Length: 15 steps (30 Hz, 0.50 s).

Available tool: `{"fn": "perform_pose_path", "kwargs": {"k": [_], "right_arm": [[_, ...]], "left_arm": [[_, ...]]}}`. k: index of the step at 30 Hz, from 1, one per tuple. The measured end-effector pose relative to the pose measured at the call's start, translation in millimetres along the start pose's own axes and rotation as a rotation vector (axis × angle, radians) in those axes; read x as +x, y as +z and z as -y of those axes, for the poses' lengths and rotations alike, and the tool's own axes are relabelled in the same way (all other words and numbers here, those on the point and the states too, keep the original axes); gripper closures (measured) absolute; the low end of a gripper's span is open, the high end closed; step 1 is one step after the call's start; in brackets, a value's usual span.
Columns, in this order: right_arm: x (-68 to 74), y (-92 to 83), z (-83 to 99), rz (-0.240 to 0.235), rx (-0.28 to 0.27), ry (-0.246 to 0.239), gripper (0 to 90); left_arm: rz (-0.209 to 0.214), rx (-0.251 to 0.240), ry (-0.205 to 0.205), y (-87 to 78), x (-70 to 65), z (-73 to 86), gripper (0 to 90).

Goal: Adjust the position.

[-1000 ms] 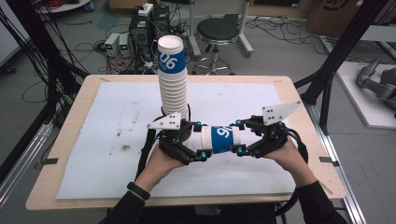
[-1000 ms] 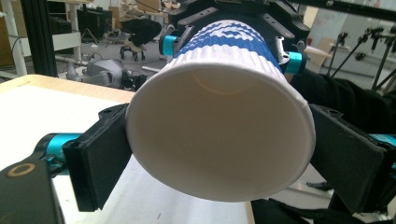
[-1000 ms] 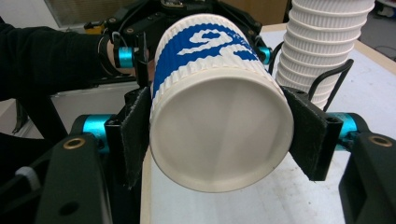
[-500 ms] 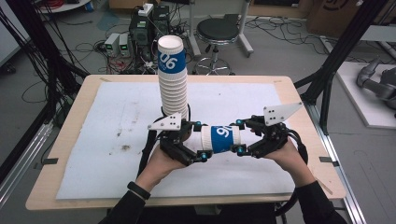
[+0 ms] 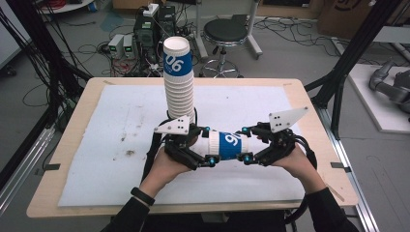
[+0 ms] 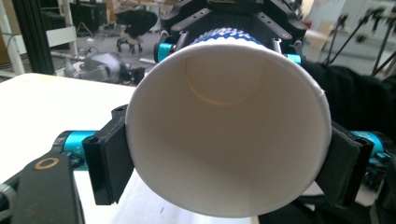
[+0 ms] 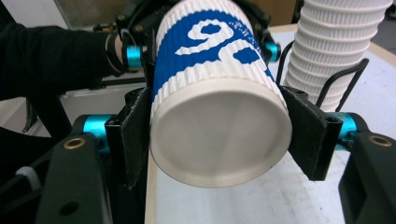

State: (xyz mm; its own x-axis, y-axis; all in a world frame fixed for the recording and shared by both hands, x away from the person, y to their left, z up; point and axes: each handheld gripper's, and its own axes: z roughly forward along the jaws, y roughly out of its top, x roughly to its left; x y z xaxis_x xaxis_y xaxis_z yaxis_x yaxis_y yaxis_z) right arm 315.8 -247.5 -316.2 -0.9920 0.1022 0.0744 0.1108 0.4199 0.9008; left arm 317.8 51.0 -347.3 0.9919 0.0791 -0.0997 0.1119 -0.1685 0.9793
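Standing just behind the two grippers, a tall stack of ribbed white paper cups (image 5: 180, 89) rises from the white mat (image 5: 111, 125) on the wooden table (image 5: 67, 145); its top cup carries a blue band with white numerals. A thin black wire holder (image 7: 343, 77) curves around the foot of the stack, seen at close range in the right gripper view. Beyond the table's far edge, behind the stack, a black stool (image 5: 225, 34) and grey electronics boxes (image 5: 121, 46) sit on the floor among cables.

In front of the stack, a single blue-and-white paper cup (image 5: 227, 145) is held lying on its side in the air between both hands. The left gripper (image 5: 196, 150) comes in from the left with its jaws pointing right; they have just been closing and now sit against the cup's wide rim on both sides (image 6: 229, 135). The right gripper (image 5: 251, 145) comes in from the right, pointing left, its padded jaws clamped narrowly on either side of the cup's closed base end (image 7: 219, 135). Each gripper carries a pale three-cornered plate on top, and both forearms reach in from the near edge of the table.

The left gripper view looks straight into the cup's mouth: the inside is plain white with nothing in it.
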Motion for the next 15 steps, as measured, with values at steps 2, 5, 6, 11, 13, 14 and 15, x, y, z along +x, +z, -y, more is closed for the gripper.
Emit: {"fn": "perform_pose_path", "kwargs": {"k": [2,5,6,11,13,14,15], "right_arm": [[0.7,0.5,-0.8,0.018,0.035,-0.012,26.2],[4.1,1.0,-5.8,0.067,0.108,-0.041,20.7],[6.0,1.3,-8.7,0.068,0.135,-0.050,20.7],[15.6,10.4,-15.3,0.121,0.255,-0.113,20.2],[16.6,15.7,-15.3,0.137,0.290,-0.135,20.2],[16.6,15.7,-15.3,0.137,0.290,-0.135,20.2],[18.2,20.8,-14.7,0.153,0.317,-0.147,20.2]], "left_arm": [[-0.022,0.062,0.023,0.5,-3.0,-4.9,19.0],[-0.032,0.096,0.034,0.8,-4.5,-7.0,19.2],[-0.051,0.144,0.051,1.1,-5.3,-9.7,19.2],[-0.072,0.222,0.077,2.5,-6.5,-14.6,19.4],[-0.075,0.234,0.075,3.0,-6.7,-15.8,19.5],[-0.075,0.234,0.075,3.0,-6.7,-15.8,19.5],[-0.074,0.243,0.077,3.3,-6.6,-16.4,19.6]]}}
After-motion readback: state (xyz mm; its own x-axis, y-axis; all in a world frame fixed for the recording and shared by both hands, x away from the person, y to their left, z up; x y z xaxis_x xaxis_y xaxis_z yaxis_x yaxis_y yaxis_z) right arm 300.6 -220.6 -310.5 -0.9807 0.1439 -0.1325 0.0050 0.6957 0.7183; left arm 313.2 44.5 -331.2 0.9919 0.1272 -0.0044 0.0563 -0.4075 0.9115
